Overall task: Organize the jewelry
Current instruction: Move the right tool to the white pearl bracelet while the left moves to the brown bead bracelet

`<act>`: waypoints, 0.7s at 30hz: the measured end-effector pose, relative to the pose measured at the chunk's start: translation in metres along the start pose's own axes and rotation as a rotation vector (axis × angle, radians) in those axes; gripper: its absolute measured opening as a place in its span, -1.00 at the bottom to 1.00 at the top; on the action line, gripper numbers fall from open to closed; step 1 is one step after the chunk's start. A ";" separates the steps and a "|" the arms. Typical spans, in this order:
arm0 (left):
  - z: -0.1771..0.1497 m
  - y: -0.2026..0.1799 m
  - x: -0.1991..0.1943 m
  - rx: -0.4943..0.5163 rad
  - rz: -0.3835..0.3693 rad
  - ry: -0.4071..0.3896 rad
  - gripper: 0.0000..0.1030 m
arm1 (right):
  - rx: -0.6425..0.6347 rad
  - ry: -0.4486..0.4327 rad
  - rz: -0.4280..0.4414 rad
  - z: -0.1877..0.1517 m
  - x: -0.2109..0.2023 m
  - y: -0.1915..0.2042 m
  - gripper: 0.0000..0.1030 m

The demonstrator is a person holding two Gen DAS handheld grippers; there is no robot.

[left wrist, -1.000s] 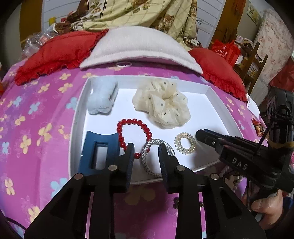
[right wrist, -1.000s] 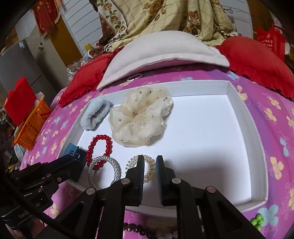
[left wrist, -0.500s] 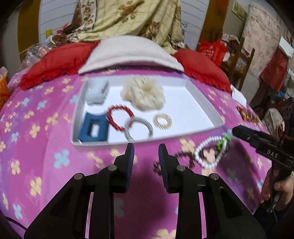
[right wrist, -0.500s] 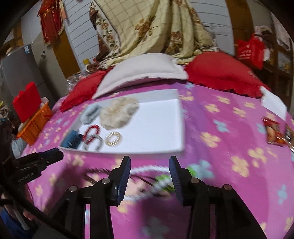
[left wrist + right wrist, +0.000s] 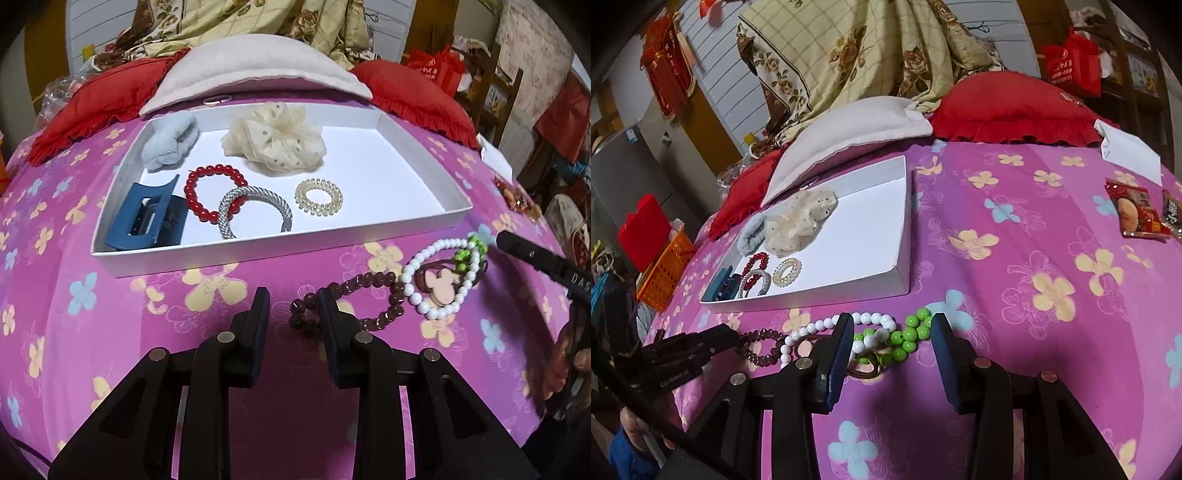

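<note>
A white tray (image 5: 424, 218) on the pink flowered bedspread holds a blue hair claw (image 5: 144, 216), a red bead bracelet (image 5: 210, 192), a silver bangle (image 5: 255, 210), a clear coil tie (image 5: 318, 196), a cream scrunchie (image 5: 275, 136) and a pale blue scrunchie (image 5: 168, 144). In front of the tray lie a dark brown bead bracelet (image 5: 354, 295), a white bead bracelet (image 5: 436, 280), green beads (image 5: 908, 338) and a brown hair tie with a pink charm (image 5: 441, 282). My left gripper (image 5: 293, 306) is open by the brown bracelet. My right gripper (image 5: 892, 332) is open, straddling the green beads.
Red cushions (image 5: 96, 99) and a grey-white pillow (image 5: 255, 70) lie behind the tray. Snack packets (image 5: 1137, 212) and a white paper (image 5: 1128, 151) lie at the right of the bed. An orange basket (image 5: 665, 273) stands off the bed's left side.
Both grippers have pulled back from over the tray to the bedspread in front of it. The right gripper has opened wider and now sits around the green beads.
</note>
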State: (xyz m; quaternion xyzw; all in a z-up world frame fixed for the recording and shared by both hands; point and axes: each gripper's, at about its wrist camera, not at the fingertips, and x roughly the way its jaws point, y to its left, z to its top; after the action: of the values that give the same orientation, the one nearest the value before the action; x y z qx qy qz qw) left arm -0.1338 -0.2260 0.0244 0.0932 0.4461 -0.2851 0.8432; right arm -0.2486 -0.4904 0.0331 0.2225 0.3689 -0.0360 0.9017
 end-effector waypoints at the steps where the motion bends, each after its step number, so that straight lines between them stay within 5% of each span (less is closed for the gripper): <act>1: 0.000 -0.001 0.002 0.008 0.001 0.004 -0.49 | 0.009 0.002 0.006 0.000 0.001 -0.001 -0.20; 10: 0.006 -0.010 0.016 0.051 -0.009 0.030 -0.58 | -0.010 0.036 0.022 0.004 0.029 0.007 -0.20; 12: 0.007 -0.009 0.016 0.054 0.033 0.041 -0.85 | -0.053 0.047 0.014 0.003 0.033 0.014 -0.36; 17: 0.003 0.002 0.012 0.035 0.069 0.068 -0.85 | -0.146 0.083 0.068 -0.009 0.033 0.037 -0.79; 21: -0.008 0.018 0.001 -0.010 0.107 0.082 -0.85 | -0.156 0.084 0.195 -0.016 0.017 0.052 -0.82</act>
State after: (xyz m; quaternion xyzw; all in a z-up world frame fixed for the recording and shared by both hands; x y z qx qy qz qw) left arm -0.1291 -0.2077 0.0171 0.1243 0.4762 -0.2334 0.8387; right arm -0.2343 -0.4352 0.0310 0.1879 0.3844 0.0898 0.8994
